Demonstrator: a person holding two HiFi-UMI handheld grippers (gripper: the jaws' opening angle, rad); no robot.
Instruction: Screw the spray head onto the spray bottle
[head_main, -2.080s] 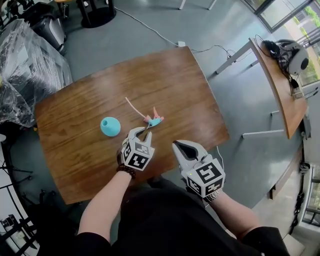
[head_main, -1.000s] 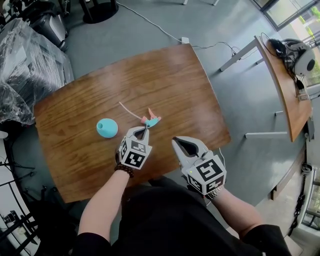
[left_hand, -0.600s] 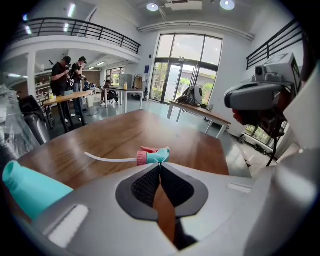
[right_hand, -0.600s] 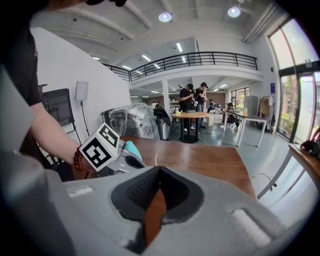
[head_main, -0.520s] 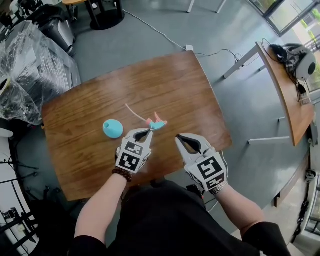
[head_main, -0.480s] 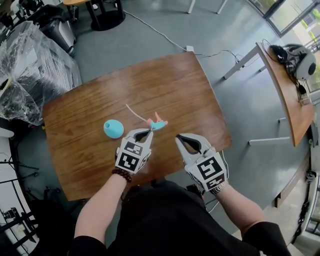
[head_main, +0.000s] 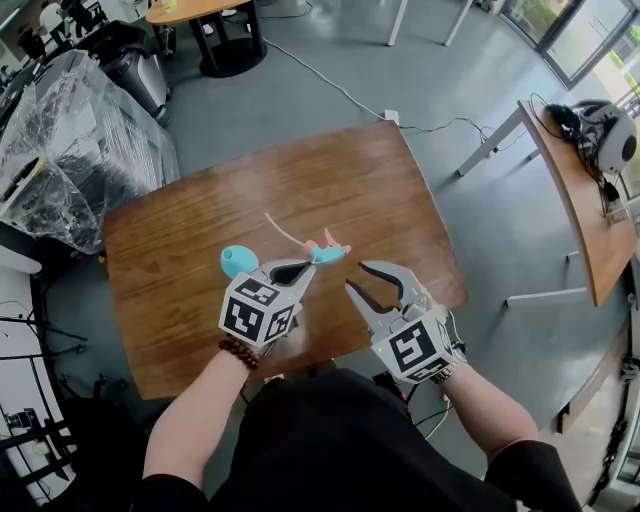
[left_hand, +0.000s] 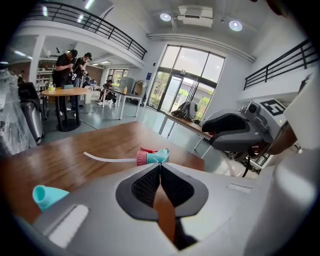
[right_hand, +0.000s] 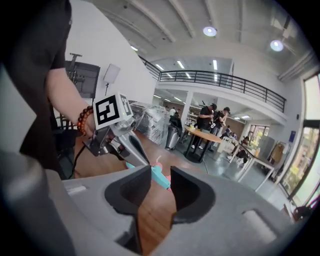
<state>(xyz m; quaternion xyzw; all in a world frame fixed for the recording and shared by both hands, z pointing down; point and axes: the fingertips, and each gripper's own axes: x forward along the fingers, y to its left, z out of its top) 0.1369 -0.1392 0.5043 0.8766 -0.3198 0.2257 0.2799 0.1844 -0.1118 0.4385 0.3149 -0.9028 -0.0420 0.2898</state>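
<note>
Head view, pick-up step: finds spray head lying on counter just past pinched-shut, empty left gripper, spray bottle near on its left, right gripper opening on nothing; next likely calls for closing 1 gripper on that spray head.

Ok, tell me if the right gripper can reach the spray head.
Probably yes: the right gripper, jaws opening and empty, faces the spray head with nothing between; the shut left gripper crowds its near side.
</note>
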